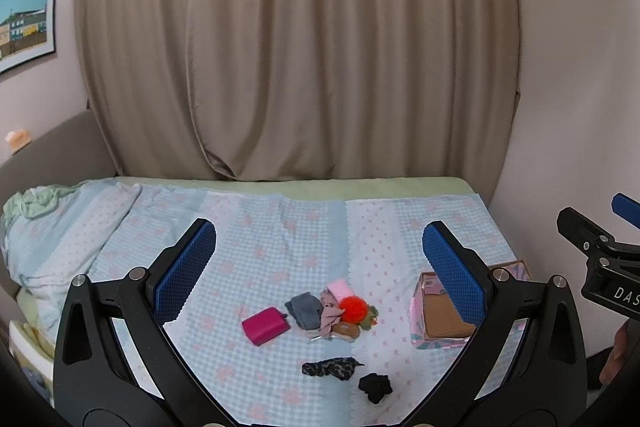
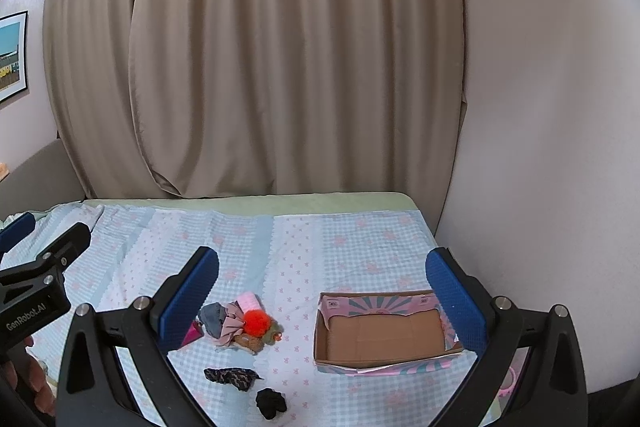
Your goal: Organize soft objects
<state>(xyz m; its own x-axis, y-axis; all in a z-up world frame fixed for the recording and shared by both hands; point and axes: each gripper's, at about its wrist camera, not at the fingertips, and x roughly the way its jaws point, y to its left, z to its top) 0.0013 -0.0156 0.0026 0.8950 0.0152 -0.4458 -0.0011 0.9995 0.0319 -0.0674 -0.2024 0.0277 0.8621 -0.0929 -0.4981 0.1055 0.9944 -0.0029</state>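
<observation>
Both hand-held grippers hang above the bed (image 1: pixel 280 227), jaws wide apart, holding nothing. The left hand-held gripper (image 1: pixel 320 259) is nearer the soft pile: a fluffy orange pom-pom (image 1: pixel 353 307), grey cloth (image 1: pixel 306 309) and pink pouch (image 1: pixel 265 325) at its 6 o'clock. The cardboard box (image 2: pixel 380 339) sits empty at 6 o'clock from the right hand-held gripper (image 2: pixel 322 285).
</observation>
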